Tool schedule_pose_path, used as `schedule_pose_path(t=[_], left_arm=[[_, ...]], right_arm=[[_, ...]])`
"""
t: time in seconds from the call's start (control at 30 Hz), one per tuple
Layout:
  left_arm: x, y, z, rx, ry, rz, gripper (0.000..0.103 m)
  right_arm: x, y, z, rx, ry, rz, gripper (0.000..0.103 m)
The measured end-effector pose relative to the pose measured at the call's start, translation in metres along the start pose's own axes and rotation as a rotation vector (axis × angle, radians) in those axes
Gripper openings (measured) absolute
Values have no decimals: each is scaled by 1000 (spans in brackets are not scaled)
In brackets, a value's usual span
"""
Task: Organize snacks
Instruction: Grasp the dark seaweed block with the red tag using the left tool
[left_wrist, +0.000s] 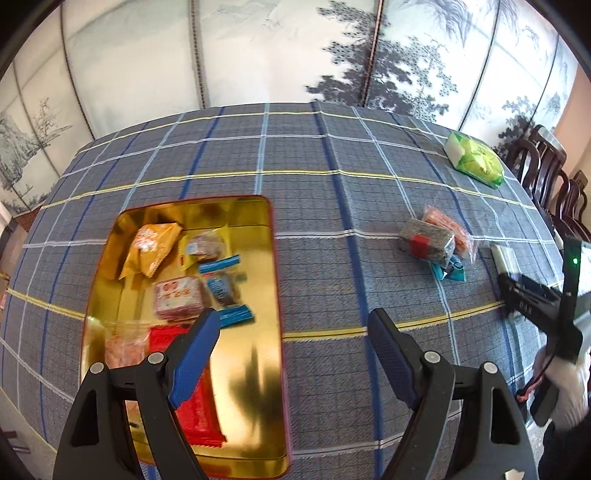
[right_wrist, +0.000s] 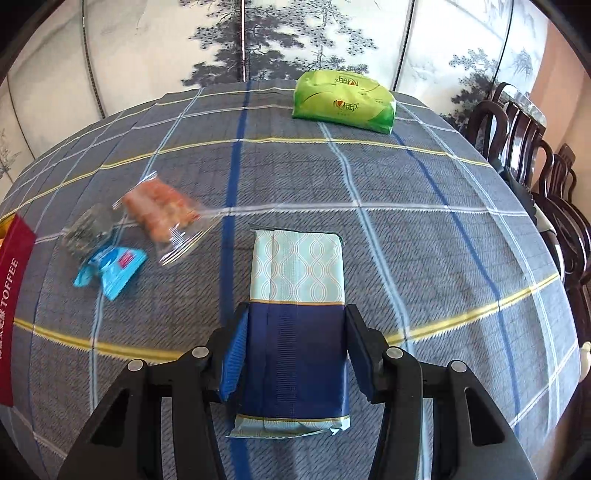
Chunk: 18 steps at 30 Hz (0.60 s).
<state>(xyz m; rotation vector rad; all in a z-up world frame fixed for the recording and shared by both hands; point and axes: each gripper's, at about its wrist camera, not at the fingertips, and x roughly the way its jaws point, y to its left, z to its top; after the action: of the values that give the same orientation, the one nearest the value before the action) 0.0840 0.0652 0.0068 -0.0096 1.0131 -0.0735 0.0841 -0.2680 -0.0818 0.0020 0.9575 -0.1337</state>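
Holding approx 8 snack pkts (left_wrist: 177, 297): gold tin (left_wrist: 255, 406) w/ red rim.

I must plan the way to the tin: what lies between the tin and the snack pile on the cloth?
Left wrist view: between the gold tin and the snack pile lies only bare checked tablecloth.

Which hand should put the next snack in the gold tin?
Probably the right. Its gripper has its jaws closed on the blue packet, while the left gripper hangs open and empty over the gold tin.
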Motion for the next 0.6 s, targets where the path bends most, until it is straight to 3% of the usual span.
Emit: schedule_pose_path(t=[0.23, 0.43, 0.6], left_arm=[[24, -32, 24, 4, 35, -40, 79], [48, -55, 42, -29, 100, -92, 78], [61, -75, 54, -48, 99, -137, 77]], right_arm=[[24, -22, 24, -27, -65, 45, 51], [27, -26, 24, -18, -95, 62, 51], [27, -25, 25, -15, -95, 65, 52]])
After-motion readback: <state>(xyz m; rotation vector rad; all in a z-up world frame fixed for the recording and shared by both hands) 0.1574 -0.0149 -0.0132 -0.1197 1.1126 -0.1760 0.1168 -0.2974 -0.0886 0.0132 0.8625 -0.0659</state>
